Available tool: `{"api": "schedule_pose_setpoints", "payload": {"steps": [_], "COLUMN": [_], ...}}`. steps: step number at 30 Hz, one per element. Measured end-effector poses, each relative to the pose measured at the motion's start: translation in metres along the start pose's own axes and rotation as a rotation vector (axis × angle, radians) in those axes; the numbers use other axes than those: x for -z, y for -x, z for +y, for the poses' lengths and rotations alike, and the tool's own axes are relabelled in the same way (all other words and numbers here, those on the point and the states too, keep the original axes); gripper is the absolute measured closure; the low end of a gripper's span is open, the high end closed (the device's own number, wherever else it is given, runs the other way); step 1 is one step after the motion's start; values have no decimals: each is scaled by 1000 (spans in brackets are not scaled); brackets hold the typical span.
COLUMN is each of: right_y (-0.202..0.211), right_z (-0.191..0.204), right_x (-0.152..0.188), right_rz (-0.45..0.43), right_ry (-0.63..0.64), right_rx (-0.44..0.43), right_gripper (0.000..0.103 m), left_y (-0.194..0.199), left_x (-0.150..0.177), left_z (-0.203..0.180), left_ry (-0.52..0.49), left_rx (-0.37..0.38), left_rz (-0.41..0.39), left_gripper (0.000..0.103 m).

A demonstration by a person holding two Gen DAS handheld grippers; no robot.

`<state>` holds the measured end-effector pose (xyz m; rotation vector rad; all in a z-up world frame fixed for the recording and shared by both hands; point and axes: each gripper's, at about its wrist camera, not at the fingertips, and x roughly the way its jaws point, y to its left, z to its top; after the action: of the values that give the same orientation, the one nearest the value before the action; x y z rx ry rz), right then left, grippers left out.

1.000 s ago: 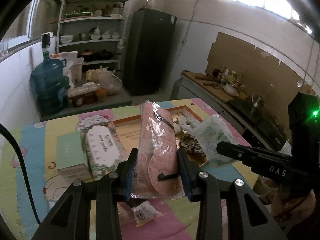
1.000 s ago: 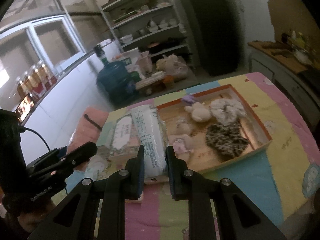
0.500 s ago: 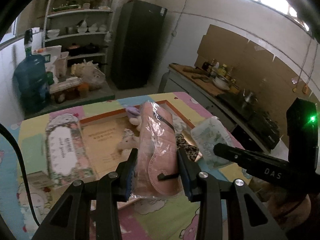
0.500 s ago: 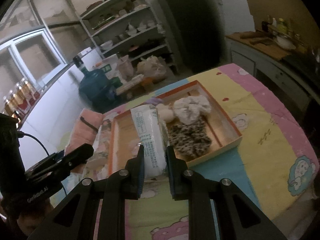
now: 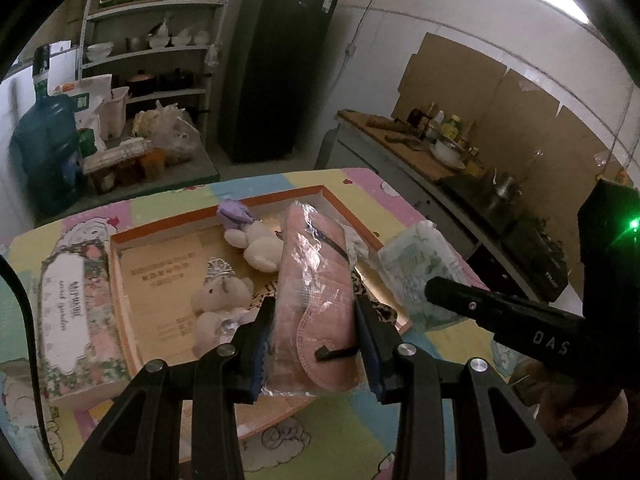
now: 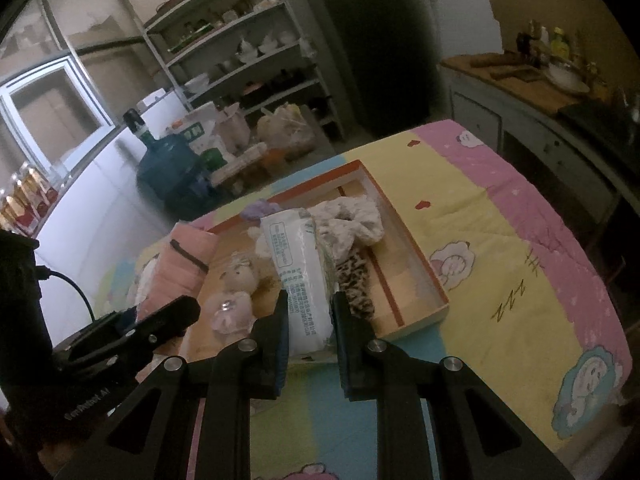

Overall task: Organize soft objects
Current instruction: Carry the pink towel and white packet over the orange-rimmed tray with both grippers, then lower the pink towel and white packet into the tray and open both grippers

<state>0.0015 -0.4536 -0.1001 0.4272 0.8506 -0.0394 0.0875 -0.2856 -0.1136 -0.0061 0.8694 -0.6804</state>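
My left gripper (image 5: 314, 344) is shut on a pink pack in clear wrap (image 5: 314, 292), held above the orange-rimmed cardboard tray (image 5: 160, 268). My right gripper (image 6: 308, 328) is shut on a white tissue pack (image 6: 298, 276), held over the tray (image 6: 420, 264). The tissue pack also shows in the left wrist view (image 5: 420, 272), and the pink pack in the right wrist view (image 6: 176, 264). In the tray lie two small plush toys (image 5: 220, 300) (image 5: 260, 248), a purple item (image 5: 234, 212), a white scrunchie (image 6: 352, 216) and a leopard-print scrunchie (image 6: 356, 280).
A floral tissue box (image 5: 72, 300) lies left of the tray on the colourful tablecloth (image 6: 500, 240). Behind are shelves (image 5: 152, 40), a dark fridge (image 5: 276, 72), a blue water jug (image 5: 44, 152) and a kitchen counter (image 5: 420, 148) at right.
Both grippers have moved forward and to the right with their packs, now over the tray. The floral box has slid to the left of view.
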Motion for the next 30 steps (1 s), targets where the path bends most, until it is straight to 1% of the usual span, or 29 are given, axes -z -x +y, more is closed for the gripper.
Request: {"api": "schedule_pose_setpoints", "payload": {"steps": [9, 21, 30], "right_y": [-22, -46, -61], "right_z": [-20, -35, -42], "right_x": [-14, -20, -22], "right_rz": [26, 67, 89], "right_ry": [-4, -1, 11], "right_rx": [5, 15, 27], "right_gripper": [83, 83, 83], "left_y": [-32, -65, -83], "left_x": [-2, 0, 2], "left_z": [-4, -4, -4], "left_ry": [4, 5, 6], "left_rx": [-22, -44, -62], "left_rz": [38, 88, 120], "left_gripper": [64, 64, 64]}}
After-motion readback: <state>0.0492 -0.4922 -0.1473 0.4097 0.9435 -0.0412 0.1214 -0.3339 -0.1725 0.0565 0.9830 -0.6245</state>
